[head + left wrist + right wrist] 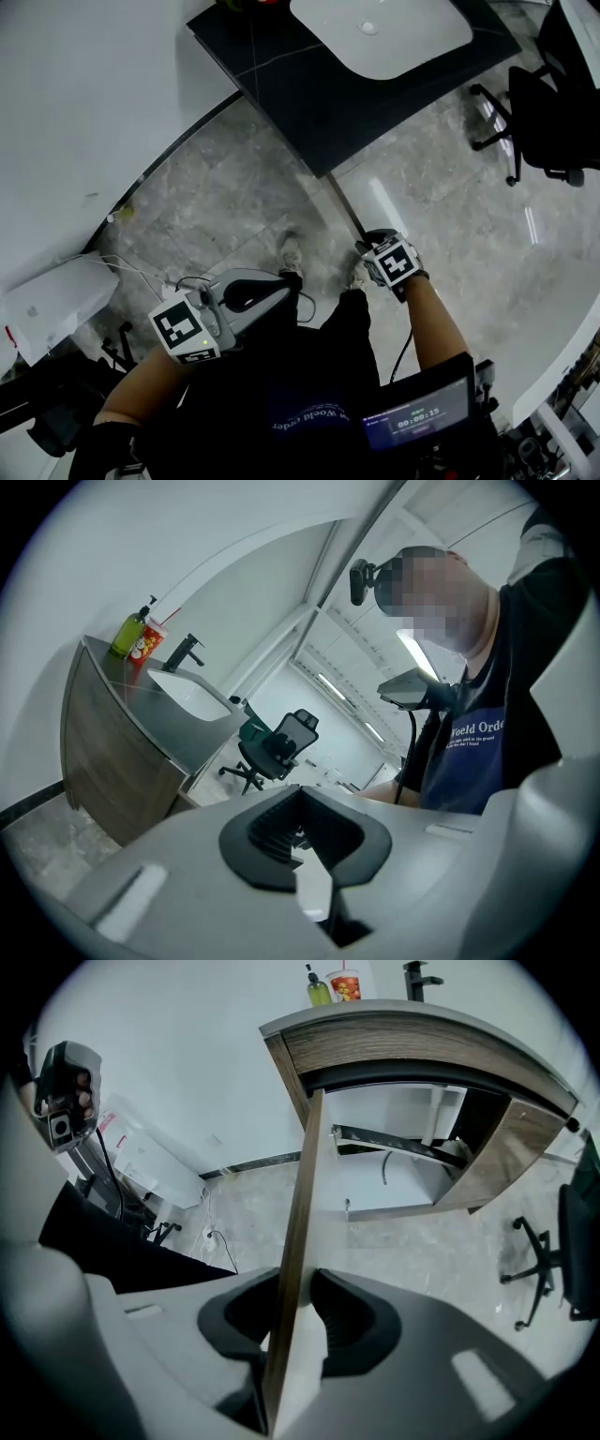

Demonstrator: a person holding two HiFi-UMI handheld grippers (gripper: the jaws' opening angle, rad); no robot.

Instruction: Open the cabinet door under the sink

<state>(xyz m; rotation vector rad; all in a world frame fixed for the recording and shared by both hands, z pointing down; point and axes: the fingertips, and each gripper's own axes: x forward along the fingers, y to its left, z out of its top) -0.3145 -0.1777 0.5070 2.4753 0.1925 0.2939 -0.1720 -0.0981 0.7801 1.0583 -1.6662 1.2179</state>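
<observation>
Head view: dark table (309, 103) with a white sink (422, 42) set in it, above a grey stone floor (234, 206). The cabinet door (347, 211) stands swung out from the table's corner, seen edge-on as a thin line. The right gripper (364, 246) is at its outer end; the left gripper (272, 292) is well apart from it, near the person's body. Left gripper view: jaws slightly apart, nothing between them; faucet (187, 652), green bottle (128, 632), red cup (145, 646) and office chair (277, 747) lie beyond. Right gripper view: jaws clamped on the cabinet door's free edge. The cabinet (412, 1166) is open, with pipes showing; a second door (492, 1162) is also ajar.
</observation>
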